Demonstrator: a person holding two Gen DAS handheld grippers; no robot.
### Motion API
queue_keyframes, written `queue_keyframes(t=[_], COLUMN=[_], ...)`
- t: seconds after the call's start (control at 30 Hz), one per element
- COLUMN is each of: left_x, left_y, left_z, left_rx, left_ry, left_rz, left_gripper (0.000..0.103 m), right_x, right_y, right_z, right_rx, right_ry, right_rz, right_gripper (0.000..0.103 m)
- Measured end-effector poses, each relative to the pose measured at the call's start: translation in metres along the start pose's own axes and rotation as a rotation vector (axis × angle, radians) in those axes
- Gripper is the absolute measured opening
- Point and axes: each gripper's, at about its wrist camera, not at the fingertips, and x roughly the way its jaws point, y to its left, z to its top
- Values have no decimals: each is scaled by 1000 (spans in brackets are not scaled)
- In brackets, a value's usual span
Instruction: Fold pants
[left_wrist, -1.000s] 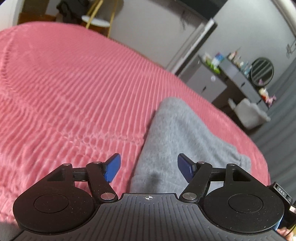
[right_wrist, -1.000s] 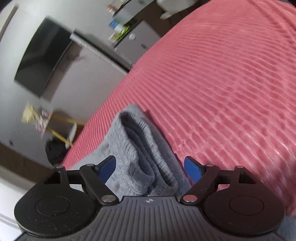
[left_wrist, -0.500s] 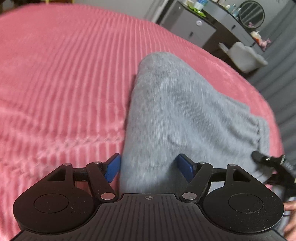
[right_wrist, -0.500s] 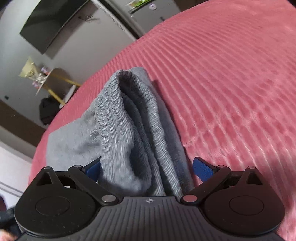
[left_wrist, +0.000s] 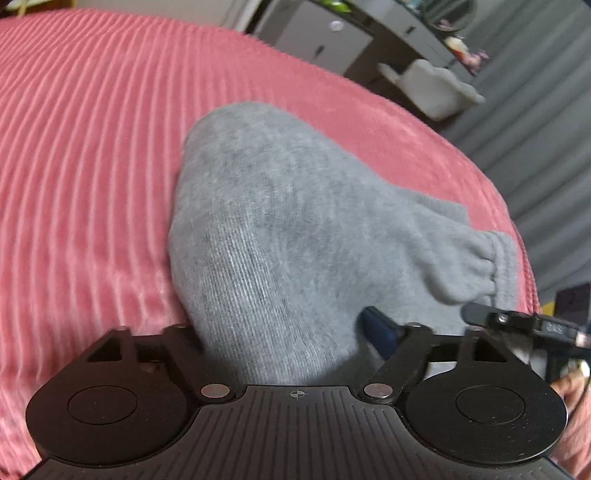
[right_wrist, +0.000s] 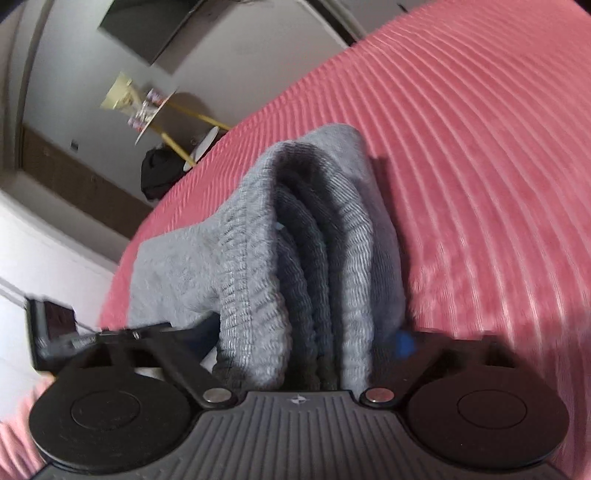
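Both grippers have pushed further in since the earlier frames, so the gray pants (left_wrist: 295, 236) now fill the gap between the fingers where half a second ago we only saw cloth near the tips. On the left, the left gripper (left_wrist: 284, 332) sits at the folded edge of the pants: its left finger is buried under the cloth, its blue right pad (left_wrist: 380, 328) presses the fabric from the other side, so we read it as clamped on the fold. The pants lie on the pink ribbed bedspread (left_wrist: 92, 166), bulging up ahead of this gripper, with the elastic waistband (left_wrist: 484, 258) off to the right. Further right in that view, the right gripper (left_wrist: 517, 321) shows at the edge. In the right wrist view, the right gripper (right_wrist: 310, 343) holds the stacked ribbed layers of the pants (right_wrist: 314, 240); a blue pad (right_wrist: 404, 345) peeks out against the cloth, jaws narrow around the bundle. Bedspread (right_wrist: 480, 166) to the right.
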Motion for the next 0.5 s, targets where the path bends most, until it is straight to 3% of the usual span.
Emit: queue_keyframes(t=[0.1,0.13,0.2,0.27,0.3,0.33,0.37,0.43,0.5], left_x=[-8,-5,3,9,10,9,6,-7,-19], left_y=[-5,-4,-4,-12,-17,-22,-27,-29,-29], left_z=[-8,-8,-7,-5,-3,-1,2,7,14], left_rx=[76,66,17,10,13,25,44,39,-1], left_ry=[-17,-15,-10,-19,-18,-22,-30,-62,-88], left_rz=[-6,2,11,48,59,63,63,36,-1], left_gripper=[73,80,89,91,85,74,67,42,40], right_x=[2,4,9,15,18,17,15,7,-2], right_y=[0,0,-5,-1,4,10,14,22,28], right_z=[4,7,15,20,21,19,17,10,11], right_rx=[-7,2,40,57,52,49,38,12,10], right_ry=[23,31,43,43,34,14,-14,-57,-86], right_rz=[18,25,52,50,21,-2,-26,-5,27], right_gripper=[72,73,87,92,91,87,70,61,57])
